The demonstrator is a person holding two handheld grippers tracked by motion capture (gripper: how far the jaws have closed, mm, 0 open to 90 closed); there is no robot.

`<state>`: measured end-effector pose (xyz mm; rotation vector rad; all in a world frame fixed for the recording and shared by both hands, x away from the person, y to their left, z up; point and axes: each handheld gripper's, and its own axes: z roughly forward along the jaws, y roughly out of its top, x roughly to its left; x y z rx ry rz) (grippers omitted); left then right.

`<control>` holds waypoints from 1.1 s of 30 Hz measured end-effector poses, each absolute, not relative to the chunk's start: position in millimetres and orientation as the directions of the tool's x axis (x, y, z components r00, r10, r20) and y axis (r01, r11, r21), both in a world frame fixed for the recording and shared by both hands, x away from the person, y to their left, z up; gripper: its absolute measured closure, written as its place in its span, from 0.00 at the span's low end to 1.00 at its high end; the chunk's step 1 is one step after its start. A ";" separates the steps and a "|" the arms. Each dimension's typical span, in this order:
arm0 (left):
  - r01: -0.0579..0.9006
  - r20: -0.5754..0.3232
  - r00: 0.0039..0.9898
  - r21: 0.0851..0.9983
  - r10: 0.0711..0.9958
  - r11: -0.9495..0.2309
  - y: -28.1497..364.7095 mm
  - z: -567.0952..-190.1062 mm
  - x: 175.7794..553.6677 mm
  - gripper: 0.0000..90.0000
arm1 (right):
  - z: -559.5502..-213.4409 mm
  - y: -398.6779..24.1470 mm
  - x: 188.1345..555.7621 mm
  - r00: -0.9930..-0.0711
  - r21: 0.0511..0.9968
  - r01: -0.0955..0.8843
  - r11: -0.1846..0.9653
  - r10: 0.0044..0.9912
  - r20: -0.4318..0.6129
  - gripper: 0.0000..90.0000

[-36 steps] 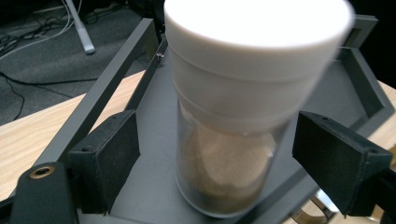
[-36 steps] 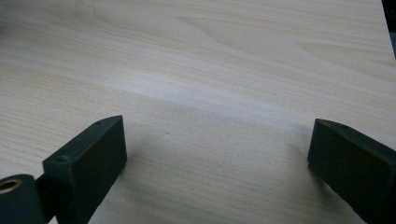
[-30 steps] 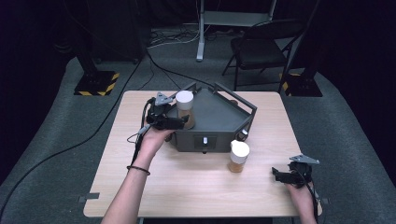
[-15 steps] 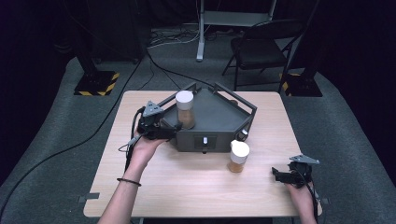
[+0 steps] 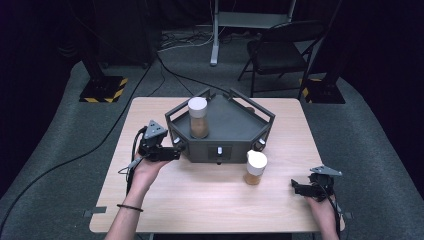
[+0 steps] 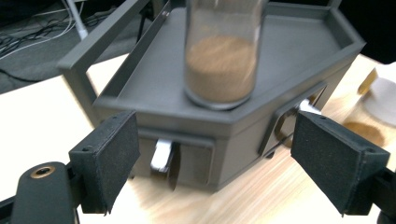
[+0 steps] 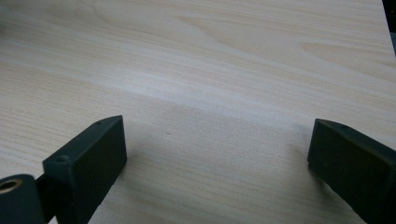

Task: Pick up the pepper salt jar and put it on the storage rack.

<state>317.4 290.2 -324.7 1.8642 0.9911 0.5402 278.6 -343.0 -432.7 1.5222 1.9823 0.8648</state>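
Observation:
A dark grey five-sided tray stand (image 5: 235,125) sits at the table's middle back. On its deck stands a clear jar (image 5: 198,118) with a white lid and brown powder; the jar (image 6: 221,56) rises ahead of the left jaws. A second white-lidded jar (image 5: 256,167) stands on the table in front of the stand's right corner. My left gripper (image 5: 172,152) is open, just off the stand's (image 6: 280,60) left front corner, holding nothing. My right gripper (image 5: 296,188) rests open near the table's right front edge, over bare wood (image 7: 210,93).
The wooden table (image 5: 200,200) has free room across its front. Small white knobs (image 5: 219,150) sit on the stand's front face. A black folding chair (image 5: 280,50), cables and floor stands lie beyond the far edge.
My left gripper has let go of the jar on the stand and drawn back down and left to the stand's front corner. The right gripper has not moved.

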 end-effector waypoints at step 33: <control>0.448 -0.041 0.538 0.860 0.842 -0.245 327.3 -388.1 272.5 0.16 | -432.7 -343.0 278.2 -0.257 0.735 0.655 0.177 0.966 -0.004 0.04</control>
